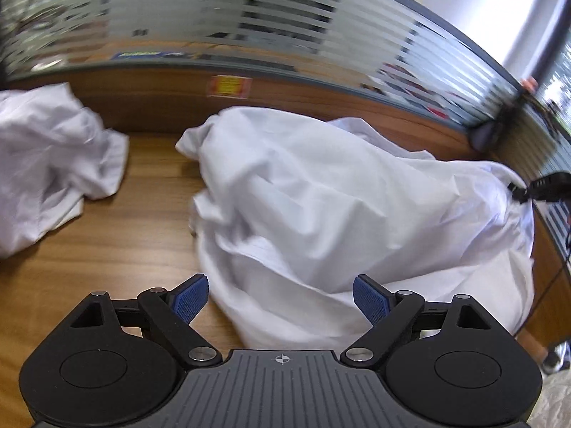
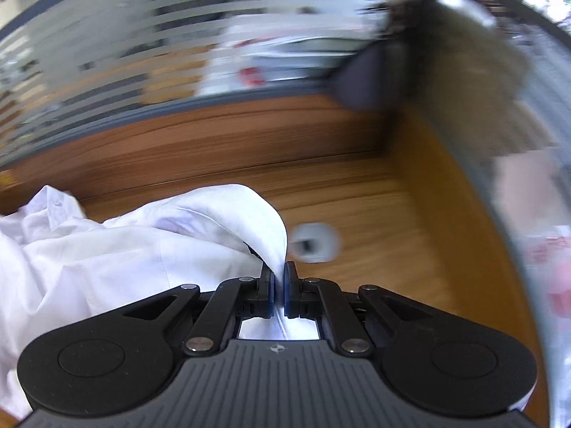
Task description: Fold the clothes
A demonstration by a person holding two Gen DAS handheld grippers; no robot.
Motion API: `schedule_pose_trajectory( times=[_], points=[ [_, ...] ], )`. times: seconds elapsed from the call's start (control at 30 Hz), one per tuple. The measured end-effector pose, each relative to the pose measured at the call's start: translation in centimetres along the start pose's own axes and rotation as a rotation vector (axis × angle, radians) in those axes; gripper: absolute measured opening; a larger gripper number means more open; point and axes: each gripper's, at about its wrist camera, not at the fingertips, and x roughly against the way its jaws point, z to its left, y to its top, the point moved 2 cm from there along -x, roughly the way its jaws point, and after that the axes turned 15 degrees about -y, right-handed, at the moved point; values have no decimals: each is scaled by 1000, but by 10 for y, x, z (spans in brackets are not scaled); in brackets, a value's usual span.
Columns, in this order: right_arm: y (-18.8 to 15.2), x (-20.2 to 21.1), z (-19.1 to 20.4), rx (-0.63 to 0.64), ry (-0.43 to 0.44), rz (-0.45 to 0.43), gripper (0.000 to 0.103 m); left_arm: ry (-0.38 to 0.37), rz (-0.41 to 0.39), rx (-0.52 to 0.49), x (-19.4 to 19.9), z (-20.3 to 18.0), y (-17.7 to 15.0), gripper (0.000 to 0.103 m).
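Right claw [image 2: 279, 278] pinching edge of crumpled white cotton shirt [image 2: 150, 249], thin bite w/ blur, so fabric could slip out. Left claw [image 1: 280, 297] spread wide, empty above the shirt on brown wood-grain tabletop [image 1: 117, 249]; nothing anchors the hem, so it may drag & bunch.

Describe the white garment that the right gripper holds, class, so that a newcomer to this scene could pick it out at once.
Start at the wooden desk with its striped glass partition behind. Two white garments lie there: a small crumpled one at the left and a large white shirt in the middle. The large one is yours: only it has an edge pinched and lifted by the right gripper, while the left gripper hangs open over it.
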Motion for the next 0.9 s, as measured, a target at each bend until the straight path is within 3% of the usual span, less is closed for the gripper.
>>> schedule_pose_trajectory(
  times=[0.13,0.27,0.63,0.9],
  points=[
    [-7,2,-39,-50,-48,9,13,-7,26,-61,-8,-12,-1,90],
    [-15,12,-58,-93,-26,-16,48,-6,32,-91,-14,-13,2,90],
    [-50,62,-53,-93,112,-87,53,-8,69,-236,-61,3,19,87],
    [-93,107,-30,-49,211,-107,59,28,111,-302,-109,18,31,68]
  ],
)
